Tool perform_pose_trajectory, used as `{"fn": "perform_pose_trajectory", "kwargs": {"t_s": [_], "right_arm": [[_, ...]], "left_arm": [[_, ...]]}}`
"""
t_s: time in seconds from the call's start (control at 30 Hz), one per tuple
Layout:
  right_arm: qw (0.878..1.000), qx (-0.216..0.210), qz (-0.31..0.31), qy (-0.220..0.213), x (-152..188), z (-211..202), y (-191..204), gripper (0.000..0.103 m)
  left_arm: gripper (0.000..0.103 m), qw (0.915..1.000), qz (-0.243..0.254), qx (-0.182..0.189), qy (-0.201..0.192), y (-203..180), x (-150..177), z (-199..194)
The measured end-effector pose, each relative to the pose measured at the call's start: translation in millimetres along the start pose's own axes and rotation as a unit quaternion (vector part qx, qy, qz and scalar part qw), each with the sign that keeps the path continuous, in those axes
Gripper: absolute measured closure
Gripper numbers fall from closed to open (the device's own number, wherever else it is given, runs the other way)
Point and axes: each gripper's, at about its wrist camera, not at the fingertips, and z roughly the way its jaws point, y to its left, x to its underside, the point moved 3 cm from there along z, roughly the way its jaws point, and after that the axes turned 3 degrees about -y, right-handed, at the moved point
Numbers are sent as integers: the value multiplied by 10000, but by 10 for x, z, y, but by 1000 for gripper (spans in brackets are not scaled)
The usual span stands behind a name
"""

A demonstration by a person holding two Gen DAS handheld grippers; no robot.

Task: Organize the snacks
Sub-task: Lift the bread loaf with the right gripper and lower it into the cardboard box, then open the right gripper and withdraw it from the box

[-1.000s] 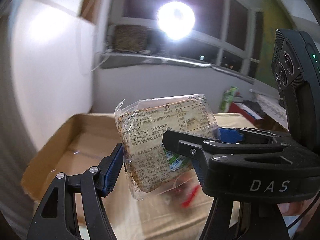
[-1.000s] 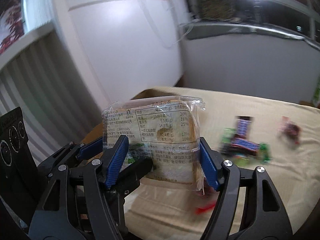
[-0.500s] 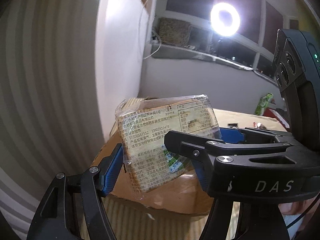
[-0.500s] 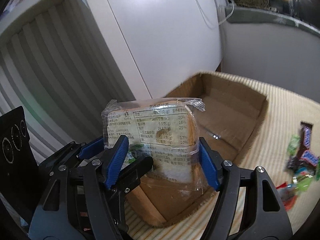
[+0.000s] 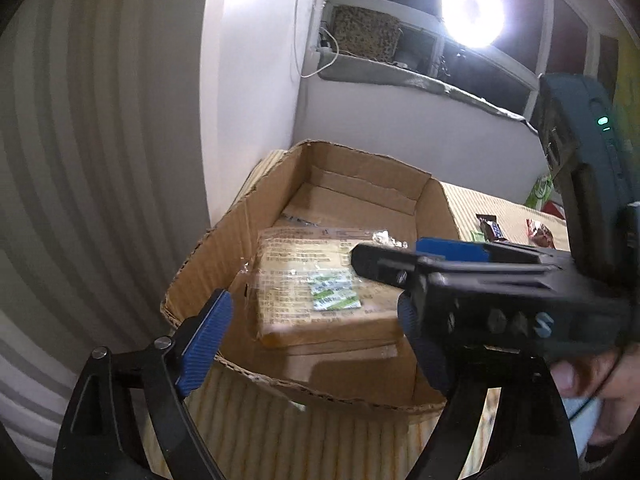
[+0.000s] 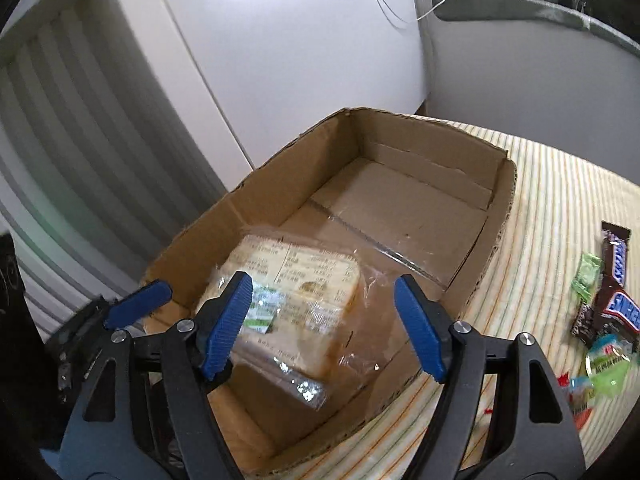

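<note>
1. Both grippers, left gripper (image 5: 316,332) and right gripper (image 6: 324,322), have just spread their jaws and stand apart, gripping nothing
2. The bread packet (image 6: 292,292) lies loose inside the cardboard box (image 6: 424,140)
3. Risk: pulling back carelessly could snag the wrapper and drag it out
4. Candy bars (image 6: 616,280) wait on the striped cloth (image 6: 552,208); a sleeve sweep could scatter them

A ring light (image 5: 472,13) glares above the windowsill (image 5: 420,80)

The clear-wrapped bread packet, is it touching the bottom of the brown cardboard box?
Touching. In the left wrist view the clear-wrapped bread packet lies flat on the floor of the brown cardboard box, with both grippers' blue pads clear of it.
</note>
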Motion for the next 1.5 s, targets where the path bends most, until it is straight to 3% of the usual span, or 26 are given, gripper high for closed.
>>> {"fn": "perform_pose_trajectory", "kwargs": {"t_s": [0.17,0.3,0.43,0.5,0.6,0.83,0.93,1.23,1.5], "right_arm": [[9993,281,-228,26,-133,75,-146,28],[9999,126,-116,-1,-246,70,-301,28],[9991,62,-175,-389,-246,-299,-194,25],[9963,330,-190,-776,-203,-616,-202,12],[9874,943,-216,-1253,-87,-1007,-286,4],[9550,2496,-363,-1563,284,-1694,-536,0],[9407,2965,-352,-1611,489,-2009,-731,0],[9121,3669,450,-1773,1096,-2934,-1432,0],[9113,3642,471,-1862,1196,-3069,-1493,0]], "left_arm": [[12,9995,-249,191,-82,-2,22,-76],[12,9991,-97,419,-3,-203,83,-80],[12,9990,-109,441,21,-191,85,-102],[12,9982,-310,515,15,-113,57,-195],[12,9980,-435,388,-234,-10,-76,-351],[12,9918,165,-40,-1269,-300,-410,-766],[12,9899,448,-38,-1347,-591,-447,-786],[12,9887,878,693,-1003,-1522,-208,-629],[12,9839,1280,865,-897,-1891,-89,-698]]}}
